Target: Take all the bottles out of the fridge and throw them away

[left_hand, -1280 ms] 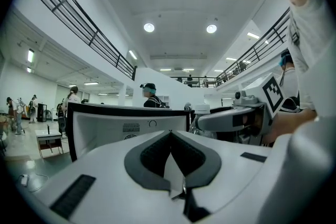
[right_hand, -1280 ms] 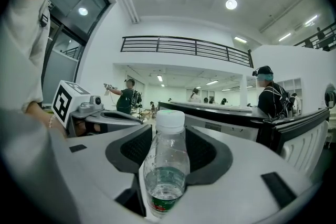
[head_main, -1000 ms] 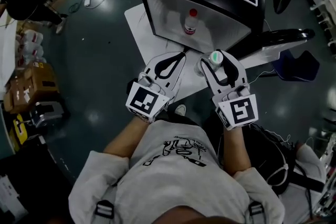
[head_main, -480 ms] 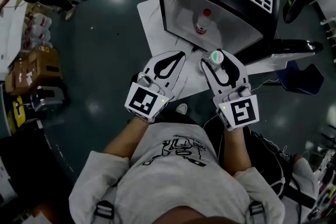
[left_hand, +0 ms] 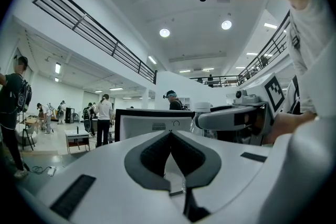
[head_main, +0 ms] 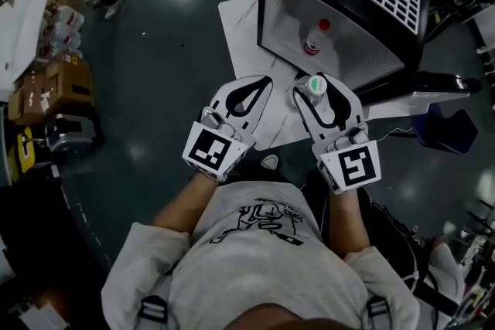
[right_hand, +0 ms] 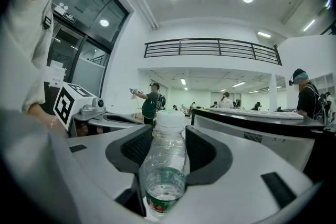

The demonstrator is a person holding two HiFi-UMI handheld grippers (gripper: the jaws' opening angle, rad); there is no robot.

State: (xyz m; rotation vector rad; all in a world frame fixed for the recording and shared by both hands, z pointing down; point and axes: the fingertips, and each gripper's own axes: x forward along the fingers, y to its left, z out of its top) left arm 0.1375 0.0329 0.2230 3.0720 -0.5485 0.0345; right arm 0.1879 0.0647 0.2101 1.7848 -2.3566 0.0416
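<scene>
The person stands in front of the open fridge (head_main: 340, 4), which sits on a white sheet (head_main: 236, 19) on the floor. The right gripper (head_main: 321, 96) pinches a clear water bottle (right_hand: 166, 165) between its dark pads, on the upper body just under the neck. The left gripper (left_hand: 169, 136) has its jaws pressed together with nothing between them, and it hangs just beside the right one.

I judge the step in hand to be carrying this bottle to the place where it is thrown away. No bin shows in any view, so the person must look for it first. To do it well, I would hold the right gripper level and steady, because the plastic is smooth and thin and the bottle could slide down between the pads if the squeeze gets loose. The free left gripper should keep out of the way.

The held bottle stands upright: its long axis is vertical, across the direction of the jaws, with the white cap on top and the green label lower. From above one sees mainly the cap. A second bottle (head_main: 315, 39), with a red cap, stands upright inside the fridge and waits for its turn.
</scene>
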